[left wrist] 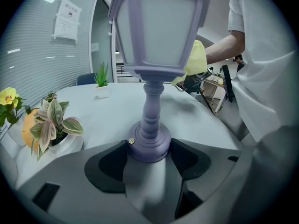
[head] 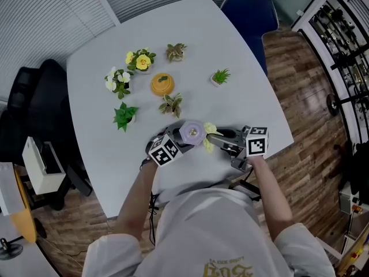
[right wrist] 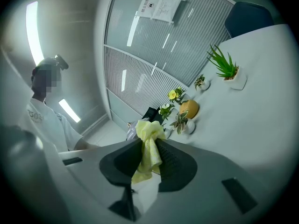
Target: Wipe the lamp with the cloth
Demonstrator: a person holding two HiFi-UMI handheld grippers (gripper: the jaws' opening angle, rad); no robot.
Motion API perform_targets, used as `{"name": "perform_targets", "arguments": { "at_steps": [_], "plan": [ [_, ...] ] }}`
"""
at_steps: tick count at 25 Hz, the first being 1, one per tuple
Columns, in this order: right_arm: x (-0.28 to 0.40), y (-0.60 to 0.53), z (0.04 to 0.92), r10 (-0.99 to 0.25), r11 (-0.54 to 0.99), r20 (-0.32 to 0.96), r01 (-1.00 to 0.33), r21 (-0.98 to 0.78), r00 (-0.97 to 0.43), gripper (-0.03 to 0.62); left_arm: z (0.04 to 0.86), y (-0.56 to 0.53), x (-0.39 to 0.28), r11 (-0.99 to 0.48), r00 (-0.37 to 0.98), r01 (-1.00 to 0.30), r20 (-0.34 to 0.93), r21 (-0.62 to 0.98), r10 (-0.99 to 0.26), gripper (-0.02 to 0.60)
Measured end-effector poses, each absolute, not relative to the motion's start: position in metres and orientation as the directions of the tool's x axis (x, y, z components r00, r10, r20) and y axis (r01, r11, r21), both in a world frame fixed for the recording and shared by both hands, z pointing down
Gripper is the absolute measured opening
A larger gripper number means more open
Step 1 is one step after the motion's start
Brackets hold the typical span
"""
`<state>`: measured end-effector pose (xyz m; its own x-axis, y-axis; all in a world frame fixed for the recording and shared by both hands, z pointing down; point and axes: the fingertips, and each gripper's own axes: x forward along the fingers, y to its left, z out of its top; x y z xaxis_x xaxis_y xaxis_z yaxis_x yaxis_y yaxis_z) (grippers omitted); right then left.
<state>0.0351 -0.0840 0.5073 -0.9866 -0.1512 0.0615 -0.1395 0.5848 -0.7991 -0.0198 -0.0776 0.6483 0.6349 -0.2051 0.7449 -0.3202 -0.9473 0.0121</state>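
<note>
1. Lamp point(left wrist: 154, 55): lilac, with a lantern head on a turned stem and a round foot. It stands upright on the near edge of the white table point(head: 230, 51), right in front of the person.
2. Left gripper point(left wrist: 149, 155): jaws closed on the lamp's round foot, one dark pad at each side of it, with the stem rising above them.
3. Cloth point(right wrist: 149, 132): yellow, bunched, pinched between the two jaw pads. Its top sticks out above them and a tail hangs below.
4. Right gripper point(right wrist: 148, 160): clamped on the cloth and held just beside the lantern head. In the left gripper view the cloth meets the head's right edge, but whether it touches cannot be told.
5. Further back on the table, well apart from the lamp:
   - variegated plant point(head: 172, 104)
   - orange pot point(head: 162, 83)
   - yellow flowers point(head: 141, 60)
   - white flowers point(head: 118, 81)
   - leafy green plant point(head: 124, 115)
   - spiky green plant point(head: 219, 77)
6. Blue chair point(head: 251, 10): at the table's far corner.
</note>
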Motion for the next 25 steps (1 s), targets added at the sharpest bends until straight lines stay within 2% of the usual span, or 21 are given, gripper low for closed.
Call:
{"name": "perform_targets", "arguments": {
  "at_steps": [25],
  "plan": [
    [0.034, -0.059, 0.5, -0.117, 0.595, 0.04, -0.102, -0.797, -0.992, 0.098, 0.649, -0.077, -0.02, -0.92, 0.615, -0.391, 0.749, 0.019, -0.246, 0.299]
  ]
}}
